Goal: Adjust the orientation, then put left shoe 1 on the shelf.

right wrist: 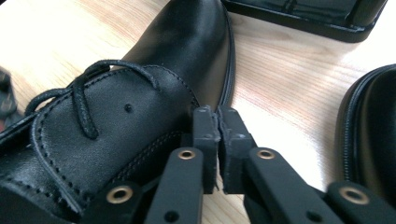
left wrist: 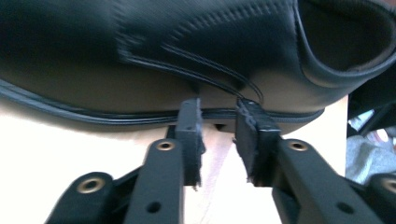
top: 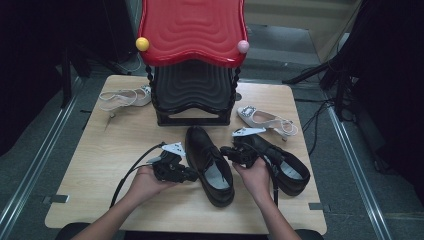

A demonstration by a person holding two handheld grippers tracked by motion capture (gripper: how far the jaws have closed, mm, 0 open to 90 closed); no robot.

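At the far left of the table [top: 120, 145] we note a pale heeled sandal [top: 122, 97] lying on its side, well apart from the work, and we judge that it is parked there beside the shoe rack [top: 192, 95], a black stepped stand under a red wavy top, to await its turn. Our left tongs [top: 192, 175] approach the near black lace-up shoe [top: 210, 165] from its left flank; in the left gripper view the tongs [left wrist: 218, 122] stand spread with a clear gap between them, their tips just at the welt of the shoe [left wrist: 187, 56] and pinching nothing. We judge this low, sideways approach to be chosen so that the tongs can steady the shoe by its sole edge. The shoe itself lies in the middle of the table, toe pointing toward the rack, between the two hands. Our right tongs [top: 226, 150] come in from the shoe's right side near the lacing; in the right gripper view they [right wrist: 217, 122] are pressed together with only a hairline between the pads, resting against the side of the shoe [right wrist: 140, 93] just beside the eyelets, and we cannot tell whether a lace end is caught between them. To the right lies the second black shoe [top: 287, 167], partly under the right hand [top: 257, 175], and beyond it a second pale sandal [top: 265, 120], near the rack's right foot.
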